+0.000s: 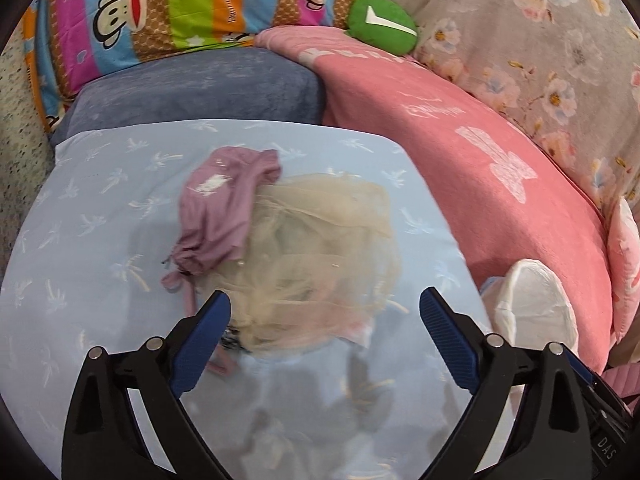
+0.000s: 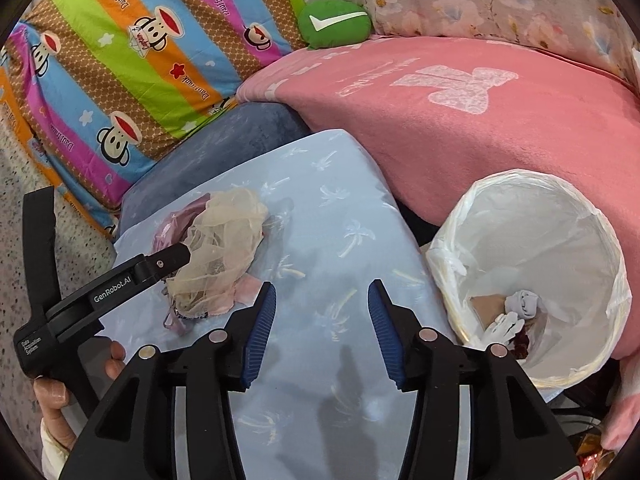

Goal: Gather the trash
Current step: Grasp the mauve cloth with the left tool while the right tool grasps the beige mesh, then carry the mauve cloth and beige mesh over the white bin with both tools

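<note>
A crumpled cream mesh net (image 1: 320, 256) (image 2: 224, 252) lies on a light blue cushion (image 1: 100, 220) (image 2: 340, 240), partly over a mauve drawstring pouch (image 1: 220, 216) (image 2: 166, 236). My left gripper (image 1: 324, 312) is open, its blue pads on either side of the net's near edge, just above it. It shows in the right wrist view (image 2: 176, 258) reaching over the net. My right gripper (image 2: 322, 320) is open and empty above the bare cushion. A bin with a white liner (image 2: 532, 240) (image 1: 532, 304) stands to the right and holds paper scraps and tissue.
A pink blanket (image 1: 460, 152) (image 2: 460, 120) lies behind the bin. A dark blue cushion (image 1: 200, 88), a striped monkey-print pillow (image 2: 120, 80), a green plush (image 1: 380, 20) and a floral cover (image 1: 540, 60) sit at the back. A speckled floor (image 2: 24, 184) is at the left.
</note>
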### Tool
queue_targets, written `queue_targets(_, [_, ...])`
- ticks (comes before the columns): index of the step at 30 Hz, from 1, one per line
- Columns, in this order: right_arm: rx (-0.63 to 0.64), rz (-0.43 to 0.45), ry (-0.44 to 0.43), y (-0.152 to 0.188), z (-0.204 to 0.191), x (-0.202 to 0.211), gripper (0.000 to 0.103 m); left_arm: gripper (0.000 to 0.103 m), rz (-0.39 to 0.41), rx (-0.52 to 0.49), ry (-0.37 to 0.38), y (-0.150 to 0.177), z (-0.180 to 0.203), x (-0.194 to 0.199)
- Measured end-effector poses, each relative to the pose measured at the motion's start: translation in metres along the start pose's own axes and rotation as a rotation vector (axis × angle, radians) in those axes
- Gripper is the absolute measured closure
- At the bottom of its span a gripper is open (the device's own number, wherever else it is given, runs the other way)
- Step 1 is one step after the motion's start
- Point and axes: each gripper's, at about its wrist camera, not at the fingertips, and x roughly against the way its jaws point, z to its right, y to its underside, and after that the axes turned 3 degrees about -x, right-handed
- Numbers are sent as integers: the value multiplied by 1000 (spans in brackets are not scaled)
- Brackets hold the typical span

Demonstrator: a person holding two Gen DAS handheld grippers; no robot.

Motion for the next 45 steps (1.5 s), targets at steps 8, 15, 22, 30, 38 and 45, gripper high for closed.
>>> queue_targets(8, [35,-38,-33,-6,-34,-33,53,12,-19,34,-50,-9,-37,-13])
queue_targets(15, [34,-66,-62,-14,-56,-63,51,12,-36,57,-60,-18,-60,-29])
queue_targets(22, [59,-86,-83,-20,-79,-97,44,17,-27,125,-28,-30,-83,-38])
queue_targets(30, [75,-137,-100,-20,-98,-133,44,56,-70,155,84,-33,-91,-51])
queue_targets(38, [82,-192,-114,-12,-104,-148,99,91,-58,134,132,-34,-89,-40])
queue_targets(45, [91,-124,-151,-19,-106,-114,101,94,-9,110,135,-42,-79,-16])
